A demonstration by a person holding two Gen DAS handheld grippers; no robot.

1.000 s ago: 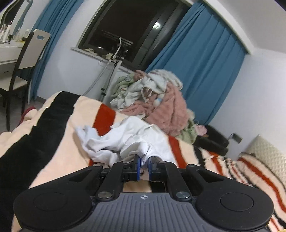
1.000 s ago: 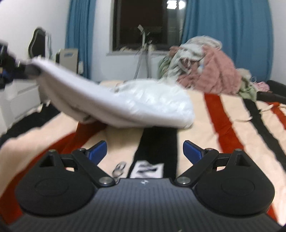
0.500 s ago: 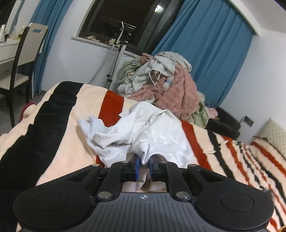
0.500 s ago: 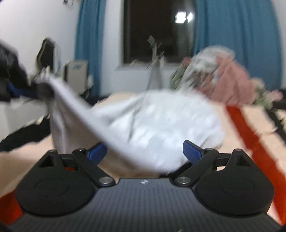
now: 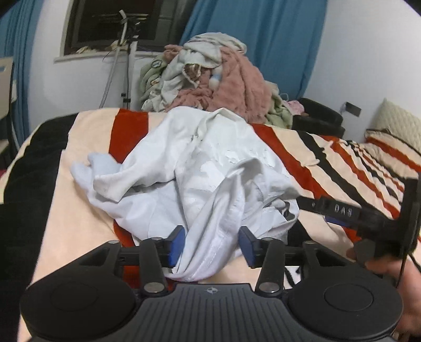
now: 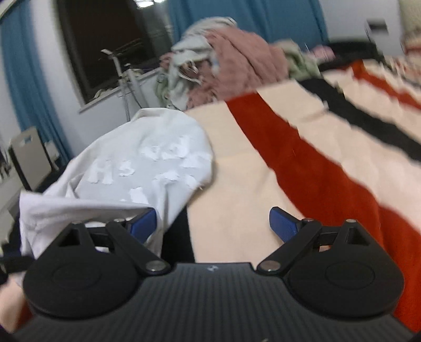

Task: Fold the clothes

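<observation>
Your left gripper (image 5: 211, 243) gaping around a fold of the white shirt (image 5: 200, 168), your right gripper (image 6: 213, 223) hanging spread wide, grasping nothing, above the striped blanket (image 6: 302, 163).

1. White garment (image 5: 200, 173): one, crumpled at frame centre in the left wrist view; same item at left of frame in the right wrist view (image 6: 142, 168).
2. Striped blanket (image 5: 86, 131): one, spanning the lower half of both views.
3. Clothes pile (image 5: 210, 79): one heap, upper centre; item count within cannot be resolved.
4. Blue curtains: two panels, one at upper left edge (image 5: 15, 65), one at upper right of centre (image 5: 263, 44).
5. Window (image 5: 105, 23): one, upper left.
6. Tripod stand (image 5: 126, 58): one, below the window.
7. Pillow (image 5: 397, 123): one, right edge.
8. Grippers: two, left gripper (image 5: 211, 243) and right gripper (image 6: 213, 223), each with two blue pads.
</observation>
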